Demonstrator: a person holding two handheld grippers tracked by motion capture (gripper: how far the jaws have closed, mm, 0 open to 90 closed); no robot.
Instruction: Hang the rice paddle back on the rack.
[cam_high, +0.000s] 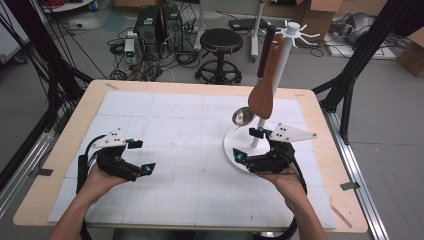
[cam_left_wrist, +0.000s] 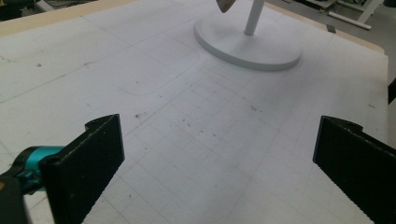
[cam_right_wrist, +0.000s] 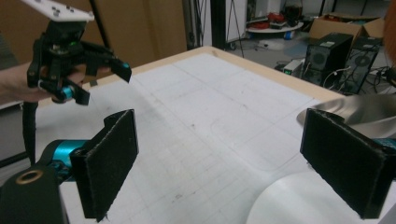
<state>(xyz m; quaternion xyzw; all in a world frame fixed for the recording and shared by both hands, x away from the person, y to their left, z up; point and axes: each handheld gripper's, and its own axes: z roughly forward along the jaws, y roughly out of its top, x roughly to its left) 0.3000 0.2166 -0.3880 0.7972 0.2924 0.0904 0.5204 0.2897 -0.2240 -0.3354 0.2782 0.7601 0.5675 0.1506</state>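
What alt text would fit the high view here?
A person holds the open left gripper over a white gridded mat and the open right gripper at the round base of a white rack, where a wooden spatula and metal spoon hang.

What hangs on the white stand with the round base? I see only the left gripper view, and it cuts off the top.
Observer: From the hooked top of the white stand hangs a brown wooden spatula.
Operator: Anything else there?
Observer: A shiny metal ladle bowl shows beside the spatula's blade; its handle is hidden.
Operator: Where is the other hand?
Observer: The right gripper is at the stand's base on the near side, jaws open and holding nothing.
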